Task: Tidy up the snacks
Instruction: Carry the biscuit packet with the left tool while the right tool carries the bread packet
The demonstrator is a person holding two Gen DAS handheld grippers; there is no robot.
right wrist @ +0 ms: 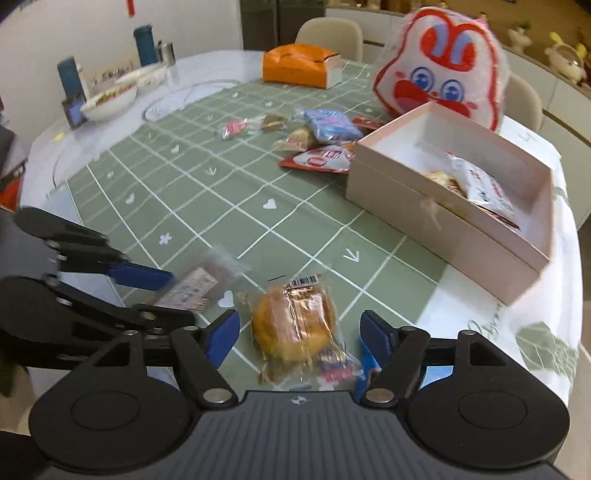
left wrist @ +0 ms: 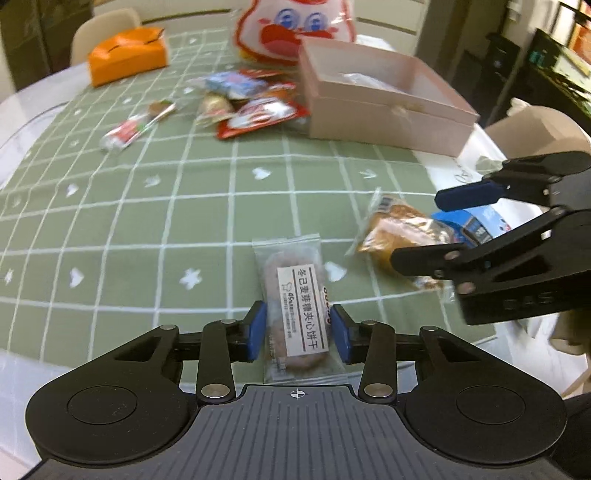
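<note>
In the left wrist view, the left gripper (left wrist: 298,330) tilts steeply down over the near edge of the oval table (left wrist: 22,110), which is spread with a green cloth with a white grid (left wrist: 207,192). Its two blue pads flank a clear-wrapped brown biscuit packet with a white printed label (left wrist: 301,310); the jaws stand narrow, right against the wrapper's sides, though whether they press it cannot be told. At the right edge of this view the right gripper (left wrist: 417,236) reaches in sideways, jaws apart, over one clear-wrapped golden bun (left wrist: 397,230) and a blue and white packet (left wrist: 476,223) just beside it. Towards the far edge lie a blurred heap of glossy red, blue and white snack packets (left wrist: 251,107), one open pale pink cardboard box (left wrist: 384,122), one orange carton (left wrist: 127,55) and one fluffy pink bag with a red and white cartoon face (left wrist: 291,29). In the right wrist view, the right gripper (right wrist: 299,338) points steeply down with its jaws wide, the crinkly wrapped bun (right wrist: 293,325) lying between the pads without touching either. The left gripper (right wrist: 181,295) enters from the left, astride the biscuit packet (right wrist: 195,286). The rectangular pink box (right wrist: 436,221) sits near the right edge holding a white wrapped snack. Beyond stand two teal bottles (right wrist: 146,44) and two white bowls (right wrist: 109,99) on bare glossy white tabletop.
</note>
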